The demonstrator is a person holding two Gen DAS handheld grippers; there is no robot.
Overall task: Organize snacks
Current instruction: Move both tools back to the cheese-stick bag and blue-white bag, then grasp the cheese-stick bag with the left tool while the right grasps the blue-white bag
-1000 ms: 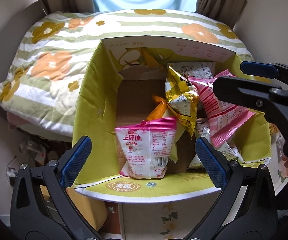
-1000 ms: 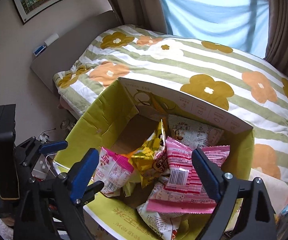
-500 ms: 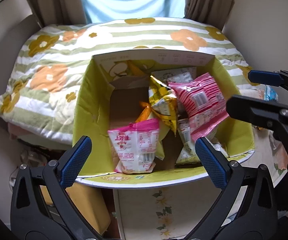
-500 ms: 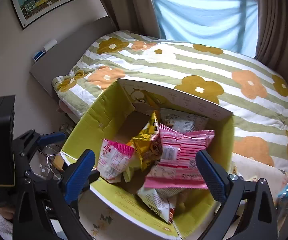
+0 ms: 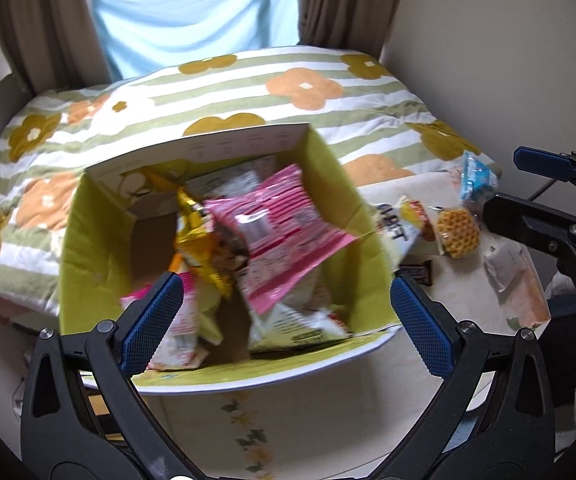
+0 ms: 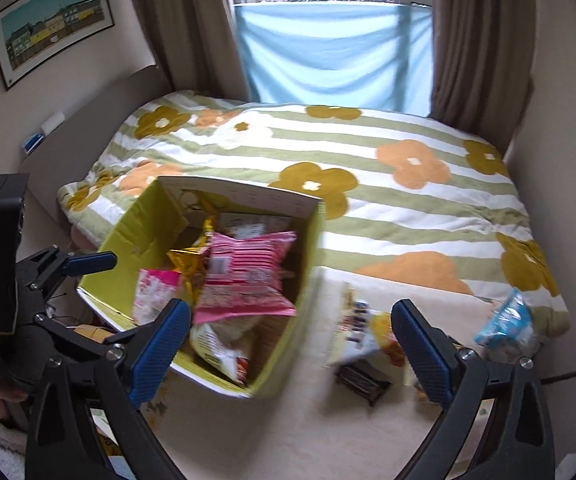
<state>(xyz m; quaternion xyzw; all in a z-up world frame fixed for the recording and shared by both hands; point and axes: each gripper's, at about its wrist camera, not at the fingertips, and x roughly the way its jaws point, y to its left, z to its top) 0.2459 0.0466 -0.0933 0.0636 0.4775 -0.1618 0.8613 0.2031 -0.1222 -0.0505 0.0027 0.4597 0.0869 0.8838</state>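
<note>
Both tongs wide open w/ nothing held, left gripper over the box of snacks, so I'd swing the right gripper onto the loose packets beside it, approaching low & centred.

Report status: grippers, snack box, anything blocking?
Left gripper open, empty. Right gripper open, empty, jaws just opened wider. Pink packet atop pile in yellow box. Loose snacks on table beside box; nothing blocking.
</note>
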